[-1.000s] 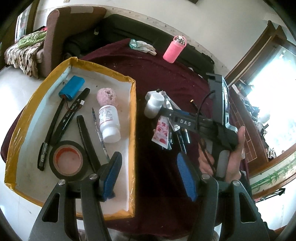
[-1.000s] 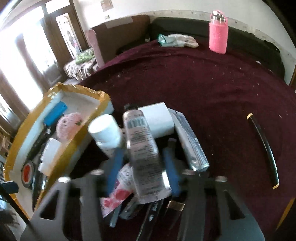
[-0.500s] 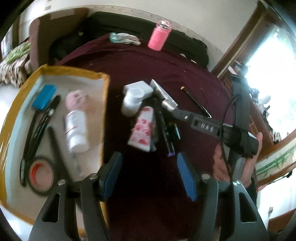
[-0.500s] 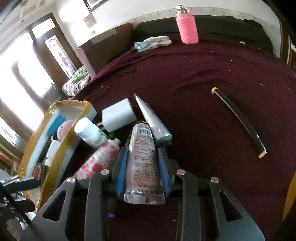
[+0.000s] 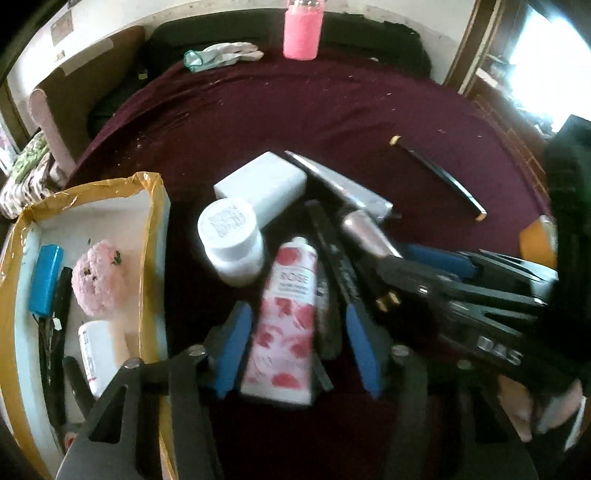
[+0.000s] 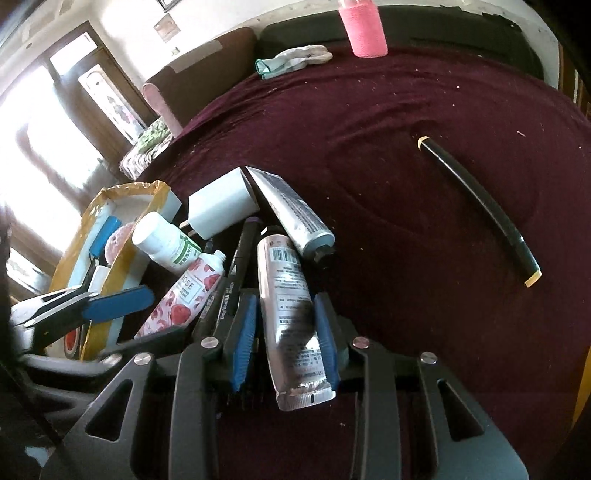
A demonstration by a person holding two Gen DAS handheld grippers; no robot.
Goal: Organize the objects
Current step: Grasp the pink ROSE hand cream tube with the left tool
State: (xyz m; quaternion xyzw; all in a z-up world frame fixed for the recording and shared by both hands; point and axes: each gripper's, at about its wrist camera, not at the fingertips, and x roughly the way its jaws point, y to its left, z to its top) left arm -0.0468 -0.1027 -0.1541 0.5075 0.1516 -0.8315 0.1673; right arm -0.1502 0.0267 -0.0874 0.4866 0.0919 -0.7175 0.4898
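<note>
A pile lies on the maroon cloth: a rose-print tube (image 5: 286,317), a white bottle (image 5: 231,240), a white charger block (image 5: 262,184), a grey tube (image 5: 343,188) and black markers (image 5: 332,254). My left gripper (image 5: 295,339) is open, its blue pads on either side of the rose tube (image 6: 184,295). My right gripper (image 6: 284,325) is shut on a silver-pink tube (image 6: 288,306), also seen in the left wrist view (image 5: 364,232). The yellow-rimmed tray (image 5: 155,206) at left holds a blue battery (image 5: 46,280), a pink ball (image 5: 98,277) and a white bottle (image 5: 98,350).
A black pen with yellow ends (image 6: 480,210) lies alone on the cloth to the right. A pink bottle (image 5: 301,29) and a crumpled glove (image 5: 221,55) sit at the far edge. A brown chair (image 6: 199,85) stands behind the tray.
My left gripper has swung from over the tray to the pile and now straddles the rose tube. My right gripper has closed on the silver-pink tube and holds it.
</note>
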